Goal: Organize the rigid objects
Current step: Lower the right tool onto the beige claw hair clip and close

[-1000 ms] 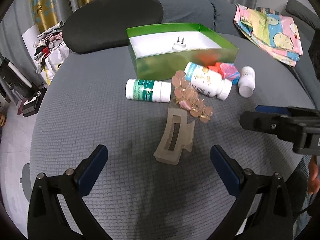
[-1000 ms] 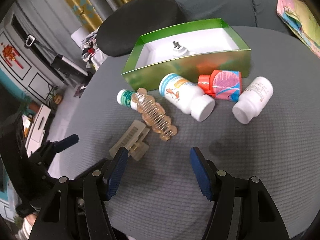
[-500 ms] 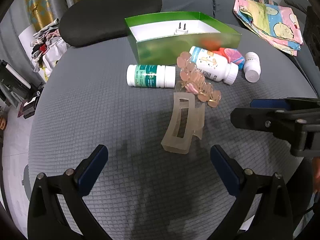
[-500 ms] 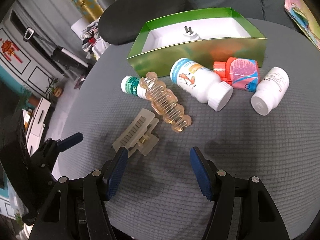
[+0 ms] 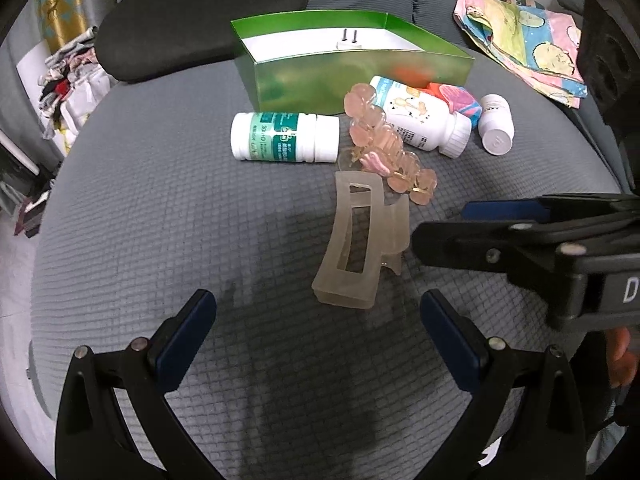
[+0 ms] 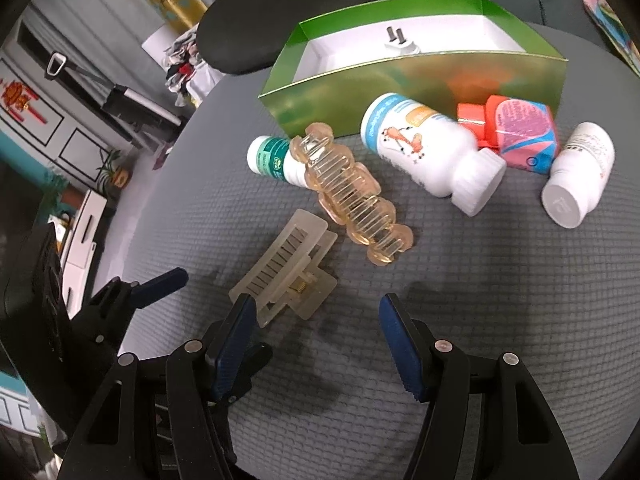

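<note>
A beige hair claw (image 5: 362,240) (image 6: 286,272) lies on the grey cushion just ahead of both grippers. A pink scalloped hair claw (image 5: 384,152) (image 6: 352,204) lies behind it. Beyond lie a green-label bottle (image 5: 284,137) (image 6: 272,160), a white cartoon-label bottle (image 5: 420,116) (image 6: 428,152), a red-capped pink bottle (image 5: 460,102) (image 6: 516,132) and a small white bottle (image 5: 496,124) (image 6: 578,176). A green box (image 5: 360,76) (image 6: 420,80) holds a white plug (image 5: 348,42) (image 6: 400,42). My left gripper (image 5: 316,336) is open and empty. My right gripper (image 6: 320,340) is open and empty; it shows at the right of the left wrist view (image 5: 520,224).
A dark round cushion (image 5: 200,12) lies behind the box. A patterned cloth (image 5: 520,40) lies at the far right. Clutter (image 5: 68,76) and furniture (image 6: 80,128) stand off the cushion's left edge.
Both grippers have moved forward and lower toward the beige hair claw. The right gripper has come closer to the claw from the right. Both stay open.
</note>
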A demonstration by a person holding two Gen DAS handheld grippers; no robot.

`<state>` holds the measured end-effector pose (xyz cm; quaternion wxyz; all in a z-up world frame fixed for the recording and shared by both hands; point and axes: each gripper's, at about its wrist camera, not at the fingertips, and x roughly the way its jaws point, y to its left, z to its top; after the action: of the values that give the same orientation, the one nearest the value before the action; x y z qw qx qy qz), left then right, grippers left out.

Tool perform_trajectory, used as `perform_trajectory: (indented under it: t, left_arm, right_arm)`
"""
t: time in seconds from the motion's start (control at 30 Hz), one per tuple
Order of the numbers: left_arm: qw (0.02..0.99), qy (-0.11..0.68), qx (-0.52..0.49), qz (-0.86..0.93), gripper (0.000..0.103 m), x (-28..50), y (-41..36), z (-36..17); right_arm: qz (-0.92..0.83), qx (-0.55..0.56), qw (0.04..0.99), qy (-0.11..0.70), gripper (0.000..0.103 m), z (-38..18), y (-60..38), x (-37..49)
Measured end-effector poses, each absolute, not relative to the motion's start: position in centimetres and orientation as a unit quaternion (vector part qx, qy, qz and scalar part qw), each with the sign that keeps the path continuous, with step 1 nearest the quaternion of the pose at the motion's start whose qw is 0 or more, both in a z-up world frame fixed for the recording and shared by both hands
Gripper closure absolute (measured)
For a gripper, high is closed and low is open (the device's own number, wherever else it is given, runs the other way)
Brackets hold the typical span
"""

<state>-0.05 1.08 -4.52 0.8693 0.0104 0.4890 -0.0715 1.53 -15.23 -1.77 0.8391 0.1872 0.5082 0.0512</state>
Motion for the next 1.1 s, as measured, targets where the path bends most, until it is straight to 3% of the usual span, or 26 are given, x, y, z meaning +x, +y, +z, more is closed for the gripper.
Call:
perform_trajectory:
  t: [0.37,0.53,0.6,0.73,0.8,0.87,0.93,1.03,1.1]
  left_arm:
    - [0.865,0.491,-0.013,-0.104,0.004,0.8,1.1,-5.1]
    - [0.86,0.496,-0.023,-0.118,0.02,1.5,1.1,-5.5]
    - [0.858,0.499,-0.023,-0.122,0.032,1.8,0.9,-5.6]
    - [0.856,0.499,-0.028,-0.13,0.042,2.1,0.6,-5.7]
    - [0.855,0.499,-0.029,-0.137,0.054,2.1,0.5,-5.7]
    - [0.855,0.5,-0.025,-0.137,0.058,2.1,0.2,-5.7]
    - [0.855,0.5,-0.022,-0.139,0.058,2.0,0.0,-5.8]
    - [0.854,0.497,-0.032,-0.15,0.066,1.9,0.1,-5.8]
    - [0.857,0.493,-0.027,-0.149,0.067,1.5,-0.3,-5.7]
  right_arm:
    - [0.068,0.211,0.825,0.52,0.037,-3.3,-14.6,3.5]
    - [0.07,0.229,0.818,0.523,0.037,-4.2,-14.6,4.8]
    - [0.071,0.234,0.818,0.521,0.037,-4.3,-14.6,5.1]
    - [0.078,0.235,0.818,0.519,0.037,-4.4,-14.2,5.8]
    - [0.081,0.228,0.82,0.519,0.038,-4.4,-13.8,6.0]
    - [0.083,0.217,0.824,0.517,0.048,-4.4,-13.3,6.2]
    - [0.084,0.213,0.826,0.515,0.05,-4.5,-13.3,6.4]
    - [0.087,0.21,0.831,0.508,0.064,-4.4,-13.4,6.5]
    - [0.097,0.202,0.836,0.5,0.075,-4.0,-13.2,6.0]
